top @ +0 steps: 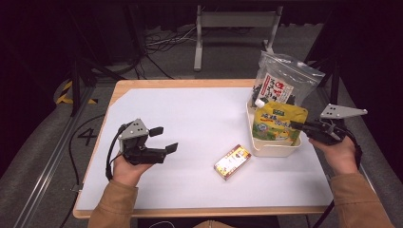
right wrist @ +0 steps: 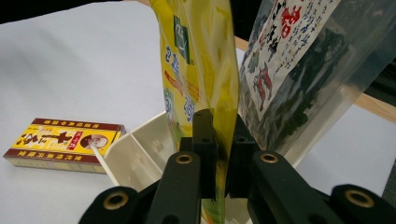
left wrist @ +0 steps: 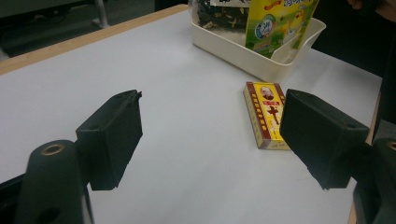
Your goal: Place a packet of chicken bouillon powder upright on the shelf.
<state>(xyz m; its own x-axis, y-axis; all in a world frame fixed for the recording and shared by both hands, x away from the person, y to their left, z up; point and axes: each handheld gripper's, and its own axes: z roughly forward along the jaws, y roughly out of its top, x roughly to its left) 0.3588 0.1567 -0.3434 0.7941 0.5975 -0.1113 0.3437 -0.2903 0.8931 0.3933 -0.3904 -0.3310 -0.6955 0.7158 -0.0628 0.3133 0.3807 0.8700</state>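
A yellow spouted pouch (top: pixel 278 124) stands upright in a cream tray (top: pixel 273 148) at the table's right. My right gripper (top: pixel 295 126) is shut on the pouch's right edge; in the right gripper view the pouch (right wrist: pixel 201 70) rises from between the two pads pressed on it. Behind it in the tray stands a clear bag of dark seaweed (top: pixel 283 80) (right wrist: pixel 303 70). My left gripper (top: pixel 164 139) hovers open over the table's left part, nothing between its jaws. A small yellow and brown box (top: pixel 232 161) (left wrist: pixel 266 114) (right wrist: pixel 63 140) lies flat on the mat between the two grippers.
A white mat (top: pixel 190 118) covers most of the wooden table (top: pixel 142 84). Beyond the far edge are dark floor, cables and a metal stand (top: pixel 233 28). The tray sits close to the mat's right edge.
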